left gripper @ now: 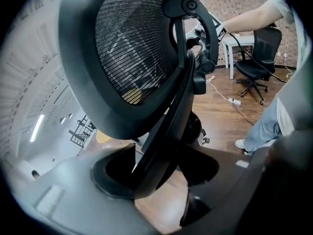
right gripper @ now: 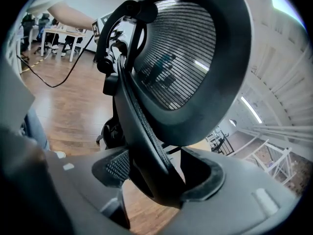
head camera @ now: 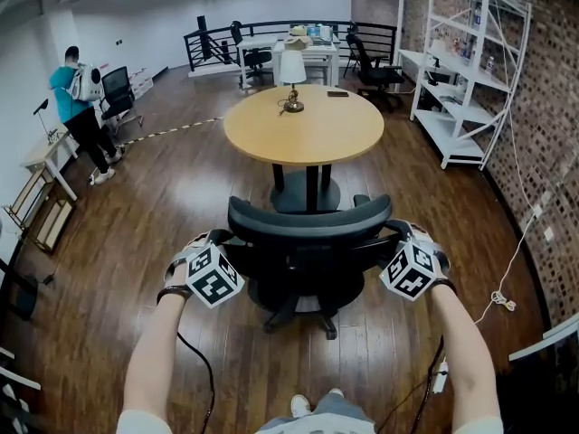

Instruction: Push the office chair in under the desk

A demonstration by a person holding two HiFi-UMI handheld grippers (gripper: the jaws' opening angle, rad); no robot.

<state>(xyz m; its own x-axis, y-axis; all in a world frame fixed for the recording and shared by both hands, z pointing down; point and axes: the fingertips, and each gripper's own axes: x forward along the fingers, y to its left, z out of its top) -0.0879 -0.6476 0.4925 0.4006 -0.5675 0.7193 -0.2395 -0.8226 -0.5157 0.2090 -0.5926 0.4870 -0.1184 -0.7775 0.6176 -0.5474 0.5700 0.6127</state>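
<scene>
A black office chair [head camera: 308, 235] with a mesh back stands in front of me, its back towards me and its seat facing the round wooden desk [head camera: 303, 127]. The chair sits just short of the desk's edge and central pedestal. My left gripper [head camera: 220, 240] is shut on the left edge of the chair back [left gripper: 132, 48], whose frame runs between its jaws [left gripper: 156, 175]. My right gripper [head camera: 398, 235] holds the right edge the same way, with the back's rim [right gripper: 181, 58] clamped between its jaws [right gripper: 156, 180].
A table lamp [head camera: 291, 69] and a small dark object [head camera: 337, 93] sit on the desk. A white shelf unit [head camera: 466, 70] lines the brick wall on the right, with a cable [head camera: 500, 298] on the floor. A person [head camera: 80, 107] stands far left. More desks and chairs are behind.
</scene>
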